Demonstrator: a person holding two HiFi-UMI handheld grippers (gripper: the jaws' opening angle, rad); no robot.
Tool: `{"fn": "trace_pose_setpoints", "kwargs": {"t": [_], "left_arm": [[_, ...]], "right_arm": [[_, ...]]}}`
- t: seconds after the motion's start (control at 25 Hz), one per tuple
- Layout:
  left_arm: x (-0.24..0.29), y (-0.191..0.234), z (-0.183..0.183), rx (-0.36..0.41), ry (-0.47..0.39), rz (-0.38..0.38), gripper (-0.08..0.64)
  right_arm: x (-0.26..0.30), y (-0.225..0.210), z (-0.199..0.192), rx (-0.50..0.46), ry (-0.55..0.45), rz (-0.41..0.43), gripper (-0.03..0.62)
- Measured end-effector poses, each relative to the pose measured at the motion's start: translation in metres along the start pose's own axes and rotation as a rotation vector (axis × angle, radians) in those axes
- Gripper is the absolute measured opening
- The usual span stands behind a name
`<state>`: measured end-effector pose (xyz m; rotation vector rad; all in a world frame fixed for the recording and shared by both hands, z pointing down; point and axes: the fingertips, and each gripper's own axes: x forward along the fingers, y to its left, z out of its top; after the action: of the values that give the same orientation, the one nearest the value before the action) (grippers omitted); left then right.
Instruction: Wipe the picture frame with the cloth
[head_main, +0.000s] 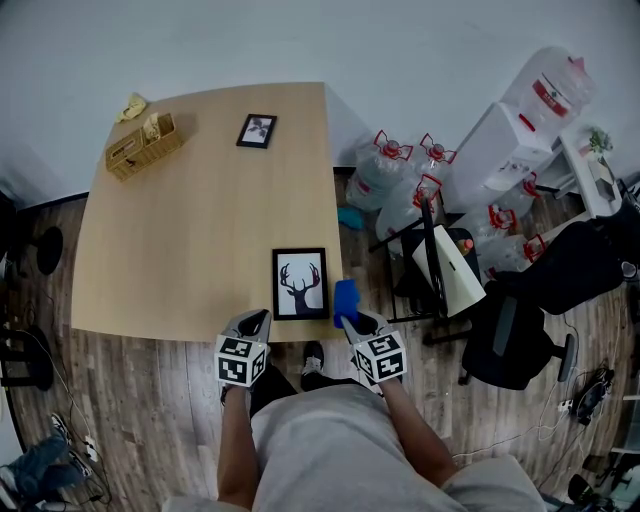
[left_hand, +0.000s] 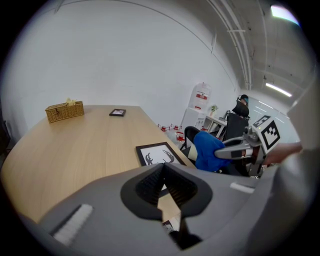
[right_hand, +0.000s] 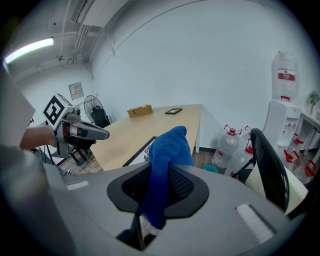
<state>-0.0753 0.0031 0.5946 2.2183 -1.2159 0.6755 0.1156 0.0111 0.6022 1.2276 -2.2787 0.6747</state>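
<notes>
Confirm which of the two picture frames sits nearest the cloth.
The deer-print frame, right beside the blue cloth. The smaller frame lies far across the table.

The cloth (head_main: 345, 300) is bright blue; the picture frame (head_main: 300, 284) is black around a white sheet with a black antlered deer head. The tabletop (head_main: 180, 250) is pale wood, the basket (head_main: 145, 146) woven tan, and the left gripper (head_main: 256, 321) and right gripper (head_main: 357, 321) are grey with black-and-white square markers.
</notes>
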Motion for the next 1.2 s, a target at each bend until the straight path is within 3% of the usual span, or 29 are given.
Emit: {"fn": "trace_pose_setpoints", "kwargs": {"t": [1.2], "left_arm": [[0.0014, 0.0010, 0.0008, -0.009, 0.007, 0.006, 0.052]], "right_arm": [[0.0042, 0.0021, -0.0003, -0.006, 0.006, 0.014, 0.061]]}}
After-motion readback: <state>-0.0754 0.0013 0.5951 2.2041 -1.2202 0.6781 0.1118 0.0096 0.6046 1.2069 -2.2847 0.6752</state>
